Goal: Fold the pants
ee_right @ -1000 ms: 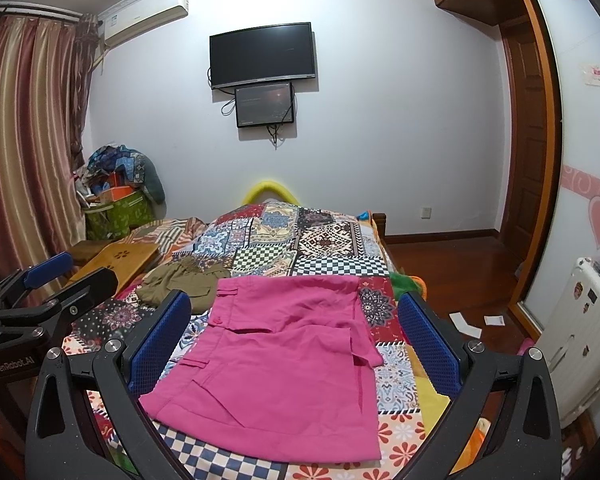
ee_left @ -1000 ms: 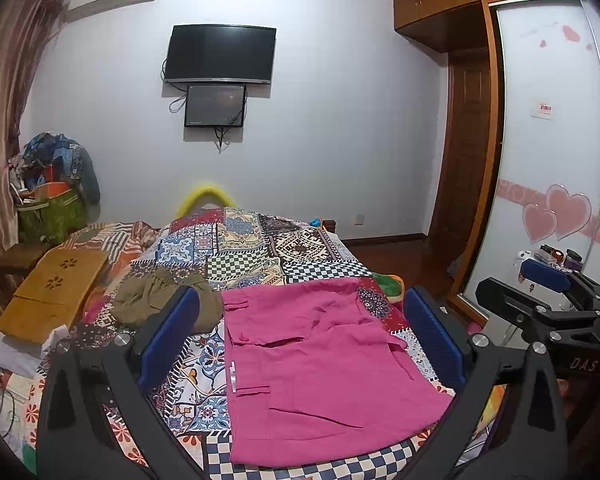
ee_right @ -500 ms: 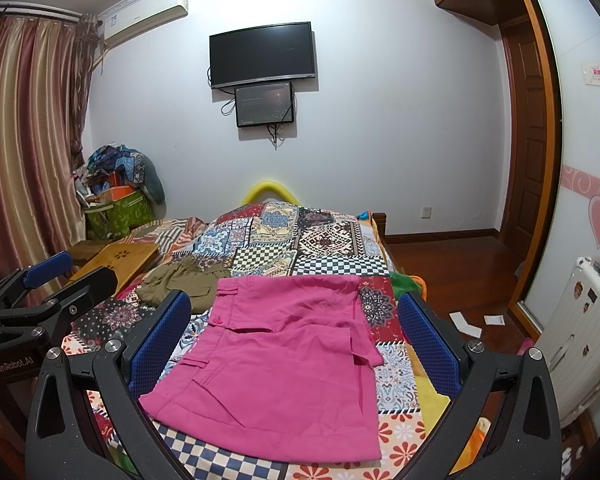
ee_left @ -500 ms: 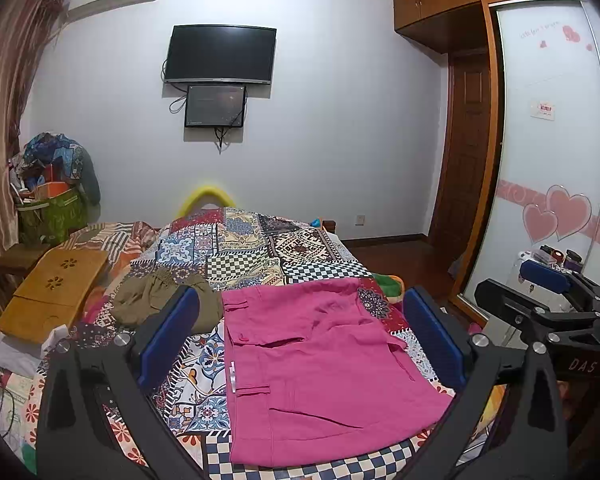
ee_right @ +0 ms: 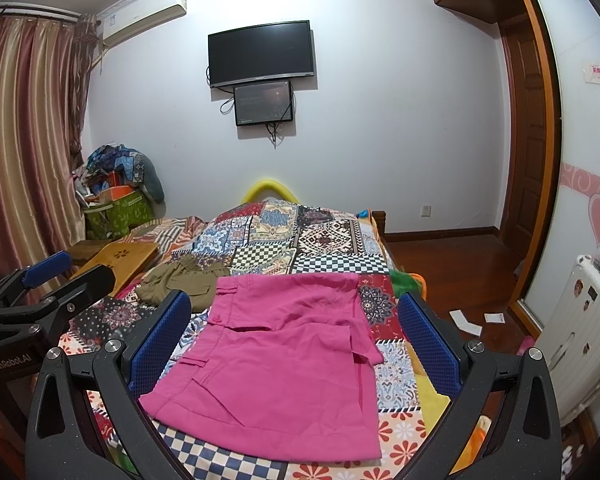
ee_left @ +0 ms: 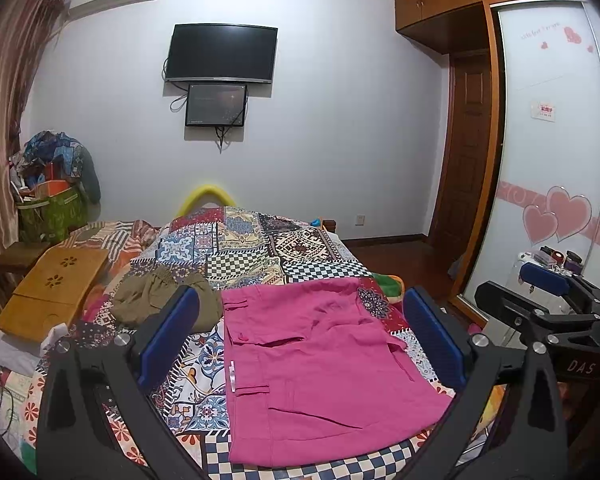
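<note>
While the pink pants (ee_left: 320, 364) lay folded flat on the bed's patchwork quilt (ee_left: 236, 248), right of olive shorts (ee_left: 160, 300), the left gripper (ee_left: 300, 340) and right gripper (ee_right: 294, 336) hovered wide open, empty.

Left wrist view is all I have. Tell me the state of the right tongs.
Observer: The right tongs are wide open and hold nothing. The pink pants lie flat on the bedspread ahead of them, ungrasped.
Operator: Check the floor on the right side of the bed. The other tool blocks it for me.
Observer: Two white paper scraps lie on the wooden floor there.
Operator: Report anything further right.
Observer: A white ribbed case with stickers on it stands by the wall.
</note>
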Demonstrator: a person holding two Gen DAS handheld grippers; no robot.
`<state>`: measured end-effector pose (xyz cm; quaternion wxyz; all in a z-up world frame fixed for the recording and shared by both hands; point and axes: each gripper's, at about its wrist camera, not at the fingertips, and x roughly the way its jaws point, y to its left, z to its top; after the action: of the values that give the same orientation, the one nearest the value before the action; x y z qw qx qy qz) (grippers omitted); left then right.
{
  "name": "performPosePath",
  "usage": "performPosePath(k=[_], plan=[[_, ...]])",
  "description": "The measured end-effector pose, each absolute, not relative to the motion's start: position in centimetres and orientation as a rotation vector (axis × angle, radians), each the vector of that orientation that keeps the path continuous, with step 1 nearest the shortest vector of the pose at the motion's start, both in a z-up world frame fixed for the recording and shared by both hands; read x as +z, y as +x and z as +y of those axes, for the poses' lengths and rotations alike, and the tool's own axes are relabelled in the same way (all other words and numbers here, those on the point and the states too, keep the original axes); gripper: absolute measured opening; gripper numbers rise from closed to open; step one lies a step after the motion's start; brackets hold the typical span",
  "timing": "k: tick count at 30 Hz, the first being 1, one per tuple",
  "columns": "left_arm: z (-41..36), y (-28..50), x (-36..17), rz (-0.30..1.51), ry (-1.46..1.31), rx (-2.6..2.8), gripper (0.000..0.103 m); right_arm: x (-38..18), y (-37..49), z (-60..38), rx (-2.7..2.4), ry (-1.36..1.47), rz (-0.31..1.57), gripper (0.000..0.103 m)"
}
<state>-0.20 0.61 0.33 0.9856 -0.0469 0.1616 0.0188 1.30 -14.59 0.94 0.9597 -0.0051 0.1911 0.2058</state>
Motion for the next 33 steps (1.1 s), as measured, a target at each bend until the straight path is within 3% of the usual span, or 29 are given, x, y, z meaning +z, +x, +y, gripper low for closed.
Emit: performPosePath(k=[16, 27, 33], plan=[[0.4, 1.1, -0.7, 0.347, -0.092, 0.028, 0.103, 0.0, 2.3, -14.6, 0.416, -0.014, 0.412, 0.103], [3.5, 6.9, -3.4, 0.464, -0.105, 0.044, 0.103, -3.4, 6.8, -16.2, 0.353, -0.034, 0.496, 0.103], [6.5, 11.5, -6.4, 0.571, -0.087, 0.084, 0.084, -6.1, 10.9, -17.8, 0.322, -0.050, 0.604, 0.100]])
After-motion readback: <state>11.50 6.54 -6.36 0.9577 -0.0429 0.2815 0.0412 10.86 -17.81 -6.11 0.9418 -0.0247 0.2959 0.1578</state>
